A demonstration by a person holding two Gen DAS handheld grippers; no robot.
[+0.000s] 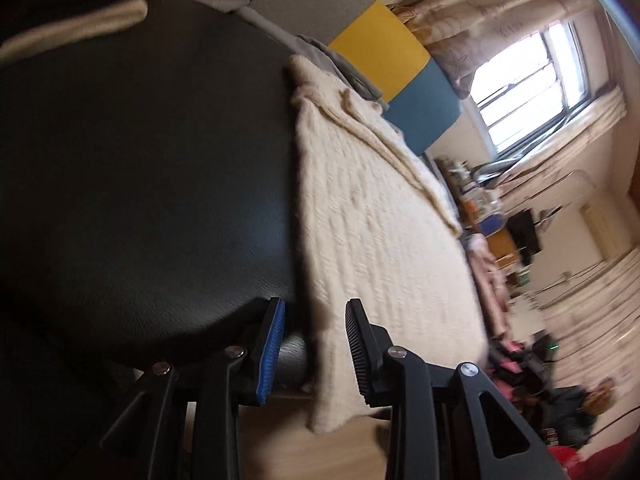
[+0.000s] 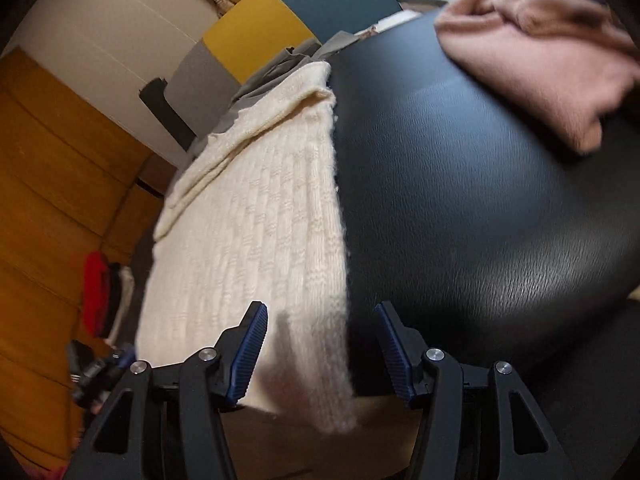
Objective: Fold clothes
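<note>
Right wrist: sweater [image 2: 256,232] between open claw [image 2: 320,354].

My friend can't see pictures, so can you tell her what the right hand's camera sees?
A cream knitted sweater lies folded on a black table, its near edge hanging over the table's front. The right gripper is open, fingers either side of that edge. A pink garment lies at the table's far right.

Black claws [image 1: 314,350], blue ribbed pads [image 2: 248,356]
</note>
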